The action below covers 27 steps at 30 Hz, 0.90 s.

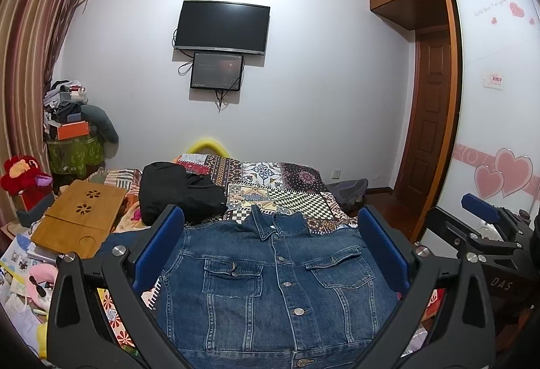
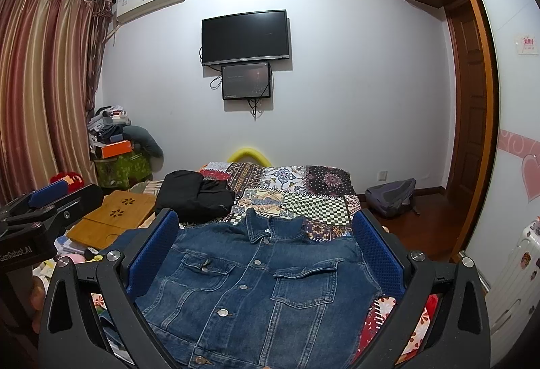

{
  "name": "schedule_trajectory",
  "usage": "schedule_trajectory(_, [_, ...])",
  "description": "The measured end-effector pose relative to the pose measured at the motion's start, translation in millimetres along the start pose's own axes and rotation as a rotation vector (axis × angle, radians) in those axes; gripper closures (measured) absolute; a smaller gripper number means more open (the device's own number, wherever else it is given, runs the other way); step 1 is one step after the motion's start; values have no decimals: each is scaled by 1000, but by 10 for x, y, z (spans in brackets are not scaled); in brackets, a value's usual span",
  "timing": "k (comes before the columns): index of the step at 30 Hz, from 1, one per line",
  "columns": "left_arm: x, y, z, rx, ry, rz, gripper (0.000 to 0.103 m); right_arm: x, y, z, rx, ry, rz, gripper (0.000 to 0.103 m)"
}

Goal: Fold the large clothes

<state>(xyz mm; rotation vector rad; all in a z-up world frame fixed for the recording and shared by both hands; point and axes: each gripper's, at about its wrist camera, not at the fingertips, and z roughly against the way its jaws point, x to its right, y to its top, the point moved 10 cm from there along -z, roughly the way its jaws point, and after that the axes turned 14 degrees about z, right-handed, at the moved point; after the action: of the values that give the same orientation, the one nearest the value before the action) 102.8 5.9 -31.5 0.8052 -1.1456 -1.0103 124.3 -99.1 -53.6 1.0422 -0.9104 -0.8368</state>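
I see a blue denim jacket (image 1: 270, 284) lying flat on the bed (image 1: 287, 190), front side up, with its buttons done up and its collar pointing away from me toward the wall. I think the folding has not started yet, because the body looks spread out and smooth and I see no fold in it. The sleeves are hard for me to see; a bit of blue cloth pokes out on the left side, but I cannot tell how it lies. So nearly all the work is left: the sleeves and sides need to go in, and then the body needs to be folded over. My left hand-held gripper (image 1: 270, 247) is wide open and holds nothing. It hangs over the jacket, and the chest pockets show between its two blue fingers. My right hand-held gripper (image 2: 266, 244) is wide open too and holds nothing. It also hangs over the jacket, a little more to the right side. I cannot tell if either one touches the cloth, but neither is pinching it. A black garment (image 1: 179, 193) lies on the bed beyond the jacket, off to the left, apart from both.
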Motion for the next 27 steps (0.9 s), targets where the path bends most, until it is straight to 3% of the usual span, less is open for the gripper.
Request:
schedule_trajectory(17, [-14,4,-15,-2,0,8,0,17,-35,-67,-18,4,-8,1])
schedule_trajectory(27, [-124,38,-262,-30,14,35,0,67,-23,-295,-53,-2,-13,1])
